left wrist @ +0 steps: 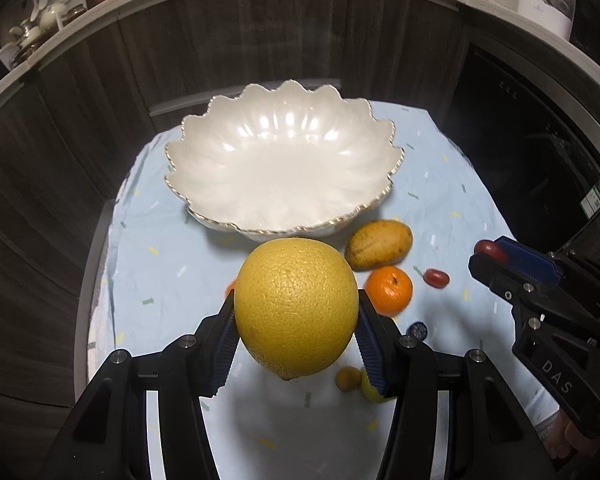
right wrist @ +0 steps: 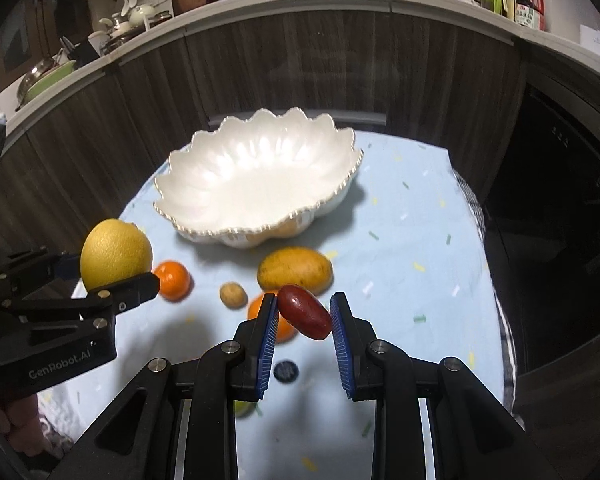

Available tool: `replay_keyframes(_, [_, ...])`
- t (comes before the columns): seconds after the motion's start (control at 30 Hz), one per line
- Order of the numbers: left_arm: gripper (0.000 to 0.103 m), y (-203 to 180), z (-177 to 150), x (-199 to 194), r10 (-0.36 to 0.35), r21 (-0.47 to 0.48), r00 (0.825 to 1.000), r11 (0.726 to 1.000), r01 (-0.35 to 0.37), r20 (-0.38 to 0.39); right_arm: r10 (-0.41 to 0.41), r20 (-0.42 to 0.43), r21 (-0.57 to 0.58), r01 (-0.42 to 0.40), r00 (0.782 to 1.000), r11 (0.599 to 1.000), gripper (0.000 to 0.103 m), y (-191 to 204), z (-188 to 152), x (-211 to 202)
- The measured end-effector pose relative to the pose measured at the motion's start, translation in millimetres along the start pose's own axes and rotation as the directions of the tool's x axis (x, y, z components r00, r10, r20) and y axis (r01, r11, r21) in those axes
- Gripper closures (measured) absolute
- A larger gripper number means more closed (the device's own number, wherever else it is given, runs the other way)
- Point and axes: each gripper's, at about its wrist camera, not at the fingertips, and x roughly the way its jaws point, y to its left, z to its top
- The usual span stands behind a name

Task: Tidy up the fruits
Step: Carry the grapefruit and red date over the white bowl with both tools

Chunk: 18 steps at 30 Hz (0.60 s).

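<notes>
Your left gripper (left wrist: 296, 340) clamped the big yellow citrus (left wrist: 296, 306) between its pads, lifted clear of the worktop (left wrist: 440, 184), stem end down. Your right gripper (right wrist: 304, 318) pinched a small red oblong fruit (right wrist: 305, 317), long axis slanting down to the right. Both hung short of the white scalloped bowl (left wrist: 284, 160). A mango (left wrist: 380, 250) lay crosswise near the bowl. One orange (right wrist: 266, 316) sat half hidden behind the right gripper's finger; the small dark round thing (right wrist: 286, 371) was unclear.

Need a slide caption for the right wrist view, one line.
Right gripper holds a red jujube above the cloth, facing the empty scalloped bowl.
</notes>
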Motion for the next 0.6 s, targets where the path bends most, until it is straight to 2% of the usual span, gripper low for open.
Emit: replay_keyframes(0.6, [0.050,24.8,39.1,-4.5,0.028,-0.054,0.997,0.998,-0.024,0.078,0.000,0.079,-0.028,0.002,0.997,1.000,0.075,2.4,52.7,7.8])
